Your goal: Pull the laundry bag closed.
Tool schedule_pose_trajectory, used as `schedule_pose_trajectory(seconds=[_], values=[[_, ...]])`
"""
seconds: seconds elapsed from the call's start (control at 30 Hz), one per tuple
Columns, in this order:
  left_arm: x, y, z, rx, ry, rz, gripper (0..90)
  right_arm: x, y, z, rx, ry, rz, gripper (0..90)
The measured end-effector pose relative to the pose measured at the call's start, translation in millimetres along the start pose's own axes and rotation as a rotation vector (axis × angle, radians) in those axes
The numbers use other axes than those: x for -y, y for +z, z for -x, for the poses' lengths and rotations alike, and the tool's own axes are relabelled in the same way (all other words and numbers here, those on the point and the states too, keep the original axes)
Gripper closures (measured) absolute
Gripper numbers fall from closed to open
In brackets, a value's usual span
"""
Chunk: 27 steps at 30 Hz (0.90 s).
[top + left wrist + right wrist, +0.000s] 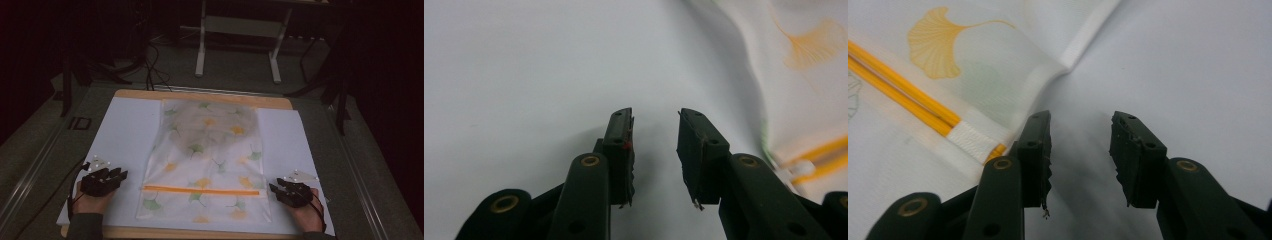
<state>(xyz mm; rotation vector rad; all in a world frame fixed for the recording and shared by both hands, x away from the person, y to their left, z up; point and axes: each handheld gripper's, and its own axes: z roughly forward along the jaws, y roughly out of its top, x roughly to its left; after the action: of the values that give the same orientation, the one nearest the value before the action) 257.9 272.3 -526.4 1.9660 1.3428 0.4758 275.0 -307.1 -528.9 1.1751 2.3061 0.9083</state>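
A white mesh bag (pixel 207 160) printed with yellow and green ginkgo leaves lies flat on a white sheet (pixel 125 135); an orange zipper (pixel 200 191) runs across its near end. My left gripper (pixel 122 176) rests open on the sheet just left of the bag, nothing between its jaws. The left gripper view has the bag's edge (pixel 809 75) and the zipper's end (pixel 819 160) to the right of the left gripper (pixel 655 117). My right gripper (pixel 272 188) sits open just right of the bag's near corner. In the right gripper view the right gripper (pixel 1080 120) lies beside the zipper end (pixel 968 137).
The white sheet covers a wooden board (pixel 200 95) on a grey table (pixel 45 145). A white metal stand (pixel 240 35) and cables (pixel 155 65) are on the floor beyond the table's far edge. Bare sheet lies on both sides of the bag.
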Motion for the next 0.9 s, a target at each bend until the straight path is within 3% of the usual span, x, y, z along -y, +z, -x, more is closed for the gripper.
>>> schedule_pose_trajectory(seconds=[0.27,0.43,0.7,0.9], values=[[-2.3,3.0,6.4,0.035,0.018,-0.005,65.8,-4.8,-3.9,-5.7,-0.023,-0.025,0.0,60.2],[-5.8,-2.9,2.7,0.051,-0.022,0.021,63.9,-10.1,-9.5,-10.9,-0.062,-0.05,0.013,63.2],[-7.4,-1.4,-0.6,0.059,-0.016,0.011,65.5,-21.0,-9.2,-26.1,-0.12,-0.156,0.001,66.6],[-7.9,-1.5,0.0,0.058,0.001,0.013,65.5,-33.6,2.1,-43.2,-0.165,-0.221,-0.02,71.0]])
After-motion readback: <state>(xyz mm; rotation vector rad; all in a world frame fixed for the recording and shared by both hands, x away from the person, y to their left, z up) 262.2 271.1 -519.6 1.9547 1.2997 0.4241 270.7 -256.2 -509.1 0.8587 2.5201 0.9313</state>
